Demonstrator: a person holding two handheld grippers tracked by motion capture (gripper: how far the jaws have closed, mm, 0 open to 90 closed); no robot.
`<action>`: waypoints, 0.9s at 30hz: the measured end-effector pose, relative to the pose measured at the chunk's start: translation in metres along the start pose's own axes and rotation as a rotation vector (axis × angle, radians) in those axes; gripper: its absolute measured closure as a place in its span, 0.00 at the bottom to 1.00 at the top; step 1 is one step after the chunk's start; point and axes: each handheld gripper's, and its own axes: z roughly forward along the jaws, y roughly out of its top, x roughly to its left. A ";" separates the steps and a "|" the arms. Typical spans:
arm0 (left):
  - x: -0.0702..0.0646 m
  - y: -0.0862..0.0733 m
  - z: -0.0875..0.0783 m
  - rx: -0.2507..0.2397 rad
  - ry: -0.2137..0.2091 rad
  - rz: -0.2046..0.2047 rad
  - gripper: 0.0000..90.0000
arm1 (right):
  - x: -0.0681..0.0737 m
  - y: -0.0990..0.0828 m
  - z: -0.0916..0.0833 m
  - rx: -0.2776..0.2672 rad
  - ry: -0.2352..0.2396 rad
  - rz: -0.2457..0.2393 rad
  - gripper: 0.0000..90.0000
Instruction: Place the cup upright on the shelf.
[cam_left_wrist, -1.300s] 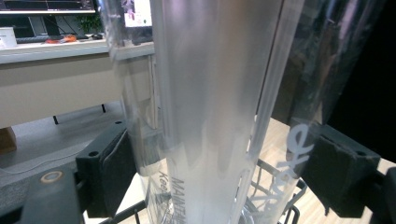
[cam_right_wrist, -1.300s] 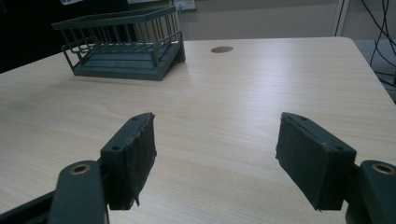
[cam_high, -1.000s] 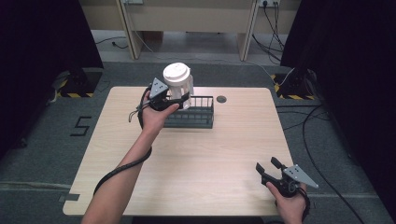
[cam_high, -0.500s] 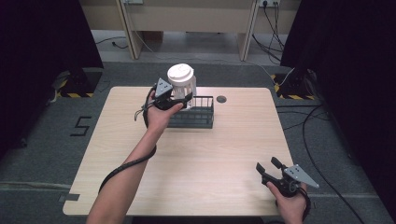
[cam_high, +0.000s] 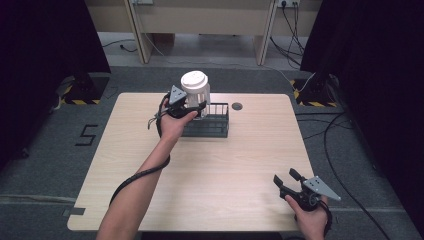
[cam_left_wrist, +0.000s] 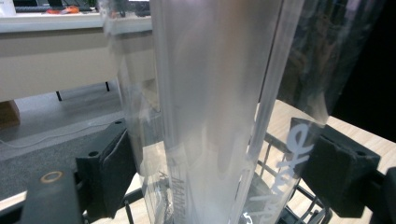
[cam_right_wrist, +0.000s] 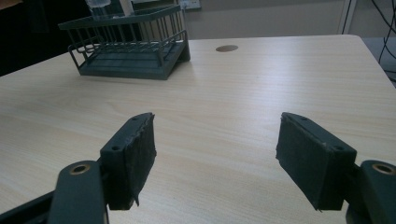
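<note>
A clear plastic jar (cam_high: 195, 92) with a white lid stands upright at the left end of a dark wire basket (cam_high: 212, 125) at the table's far middle. My left gripper (cam_high: 191, 107) is shut on the jar's lower body. In the left gripper view the jar (cam_left_wrist: 210, 93) sits between both black pads (cam_left_wrist: 116, 172), with basket wires (cam_left_wrist: 280, 210) below it. I cannot tell whether the jar's base rests on the basket floor. My right gripper (cam_high: 285, 177) hovers open at the near right corner, with nothing between its pads (cam_right_wrist: 135, 154). The right gripper view shows the basket (cam_right_wrist: 135, 51) far ahead.
A light wooden table (cam_high: 240, 165) has a round cable hole (cam_high: 237, 106) right of the basket. Cables trail on the grey floor at the right. Cabinets stand behind the table.
My left gripper and the jar have shifted slightly to the right over the basket's left end. The right gripper has not moved.
</note>
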 end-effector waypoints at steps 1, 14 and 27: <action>0.000 -0.001 0.001 0.004 0.004 0.001 0.19 | 0.000 0.000 0.000 0.001 0.001 0.003 0.32; -0.001 -0.018 0.010 0.047 0.035 -0.010 0.19 | 0.001 0.000 0.000 0.005 0.010 0.001 0.32; -0.004 -0.029 0.013 0.076 0.053 -0.020 0.19 | 0.002 0.000 0.001 0.007 0.013 0.001 0.32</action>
